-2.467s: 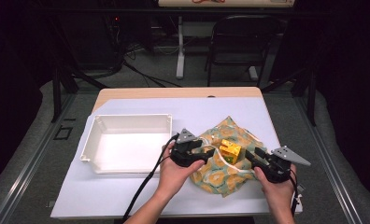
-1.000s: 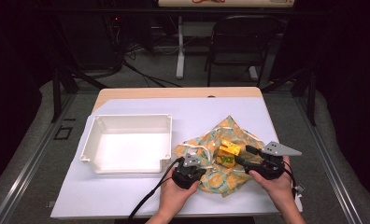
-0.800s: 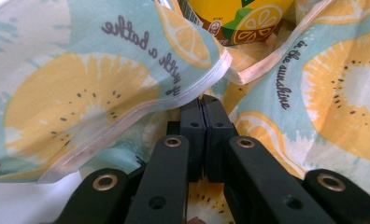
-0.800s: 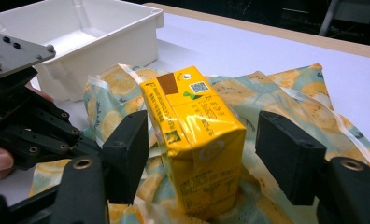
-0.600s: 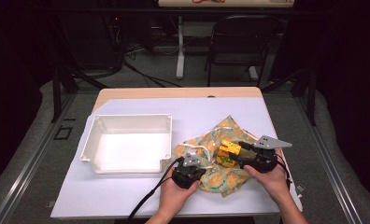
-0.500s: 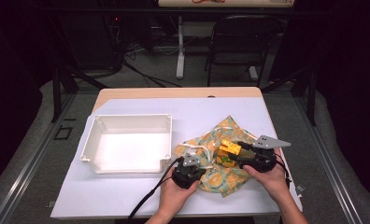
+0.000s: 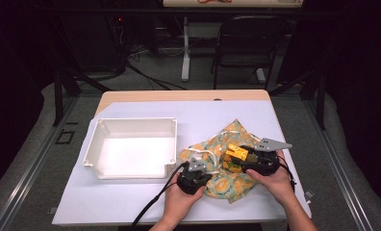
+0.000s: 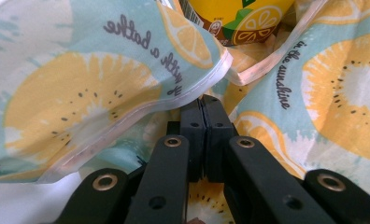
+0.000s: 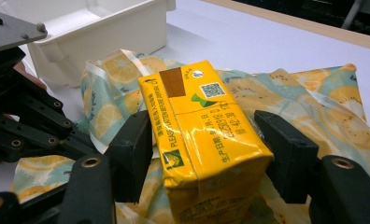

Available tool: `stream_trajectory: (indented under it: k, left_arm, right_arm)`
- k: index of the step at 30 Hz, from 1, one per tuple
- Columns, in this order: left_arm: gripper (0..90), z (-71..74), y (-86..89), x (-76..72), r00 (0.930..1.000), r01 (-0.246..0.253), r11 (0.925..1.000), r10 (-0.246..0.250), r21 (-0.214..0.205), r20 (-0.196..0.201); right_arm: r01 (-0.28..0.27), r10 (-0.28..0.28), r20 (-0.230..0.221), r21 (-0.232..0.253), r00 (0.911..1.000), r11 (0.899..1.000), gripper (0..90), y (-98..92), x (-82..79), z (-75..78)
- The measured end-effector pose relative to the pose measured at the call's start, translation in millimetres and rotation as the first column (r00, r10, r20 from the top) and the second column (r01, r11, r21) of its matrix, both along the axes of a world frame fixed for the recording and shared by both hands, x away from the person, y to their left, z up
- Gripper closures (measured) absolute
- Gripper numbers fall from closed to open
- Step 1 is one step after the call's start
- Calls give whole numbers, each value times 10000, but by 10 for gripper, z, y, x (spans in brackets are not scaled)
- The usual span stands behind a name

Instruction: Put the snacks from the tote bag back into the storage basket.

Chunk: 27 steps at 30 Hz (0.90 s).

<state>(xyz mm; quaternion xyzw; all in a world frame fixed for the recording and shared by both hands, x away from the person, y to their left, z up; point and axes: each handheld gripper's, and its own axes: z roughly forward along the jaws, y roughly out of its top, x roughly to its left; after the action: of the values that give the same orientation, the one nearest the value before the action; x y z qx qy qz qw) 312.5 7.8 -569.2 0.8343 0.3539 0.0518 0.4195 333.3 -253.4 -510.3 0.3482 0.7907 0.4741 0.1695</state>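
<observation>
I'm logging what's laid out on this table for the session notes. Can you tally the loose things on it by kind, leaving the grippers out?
White plastic tray: 1
Lemon-print cloth bag: 1
Yellow drink carton: 1
Total: 3

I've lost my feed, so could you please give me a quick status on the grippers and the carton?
Left gripper shut on cloth. Right gripper closing around yellow carton, pads not yet pressing. Carton lies on cloth. Nothing in the way; tray stands apart.
</observation>
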Motion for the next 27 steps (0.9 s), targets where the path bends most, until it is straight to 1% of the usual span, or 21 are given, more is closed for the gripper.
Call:
stream_trajectory:
  k: [7, 12, 14, 19, 25, 27]
  left_arm:
    - [890, -1, 1, 1, 10000, 0, 10000, 0, -17, -17]
    - [890, -1, 2, 1, 10000, 2, 10000, -2, -24, -21]
    - [890, -1, 1, 1, 10000, 0, 10000, 0, -17, -18]
    - [890, -1, 2, 2, 10000, 1, 10000, -1, -25, -23]
    - [890, -1, 1, 1, 10000, 0, 10000, 0, -25, -24]
    - [890, -1, 2, 2, 10000, 3, 10000, -3, -21, -25]
  right_arm:
    - [-136, 134, -97, -144, 9999, 9998, 388, 20, 31, -30]
    - [-249, 248, -116, -98, 9996, 9996, 387, 44, 59, -62]
    - [-321, 317, -173, -193, 9993, 9993, 386, 48, 68, -73]
    - [-379, 374, -176, -239, 9991, 9990, 391, 56, 81, -91]
    - [-557, 551, -189, -300, 9983, 9980, 431, 64, 83, -116]
    - [-673, 663, -227, -486, 9975, 9965, 449, 90, 81, -151]
